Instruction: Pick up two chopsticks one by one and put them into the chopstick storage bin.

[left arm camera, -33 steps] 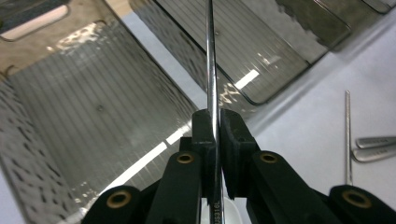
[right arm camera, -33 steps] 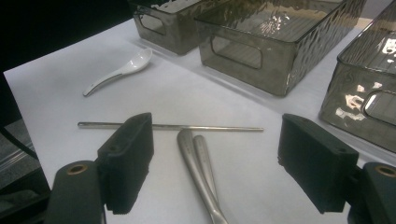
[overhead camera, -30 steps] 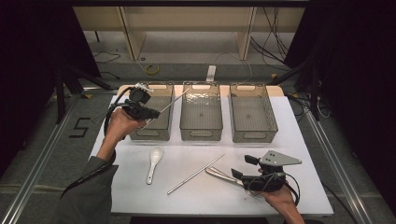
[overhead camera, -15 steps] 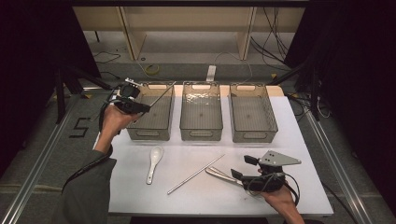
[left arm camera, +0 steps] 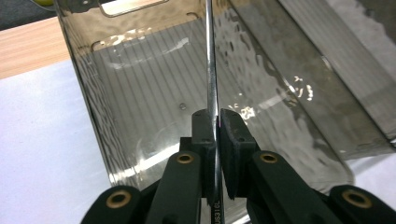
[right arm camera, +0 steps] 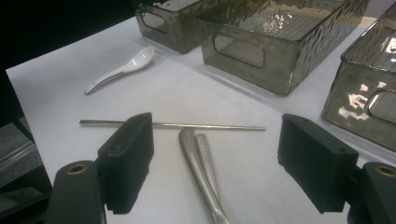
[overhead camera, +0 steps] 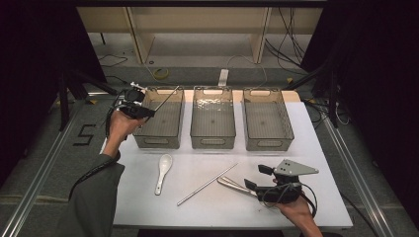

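Gripping a metal chopstick (left arm camera: 212, 70) in the clenched left gripper (overhead camera: 141, 111), rod slanting above the left bin (overhead camera: 163, 129). Resting wide open low over the white table (overhead camera: 321, 148): right gripper (overhead camera: 254, 178), near two metal handles (right arm camera: 198, 163) and another chopstick (right arm camera: 205, 126); white spoon (overhead camera: 163, 170) apart.

The chopstick's (left arm camera: 211, 56) far tip seems cut off at the top edge.
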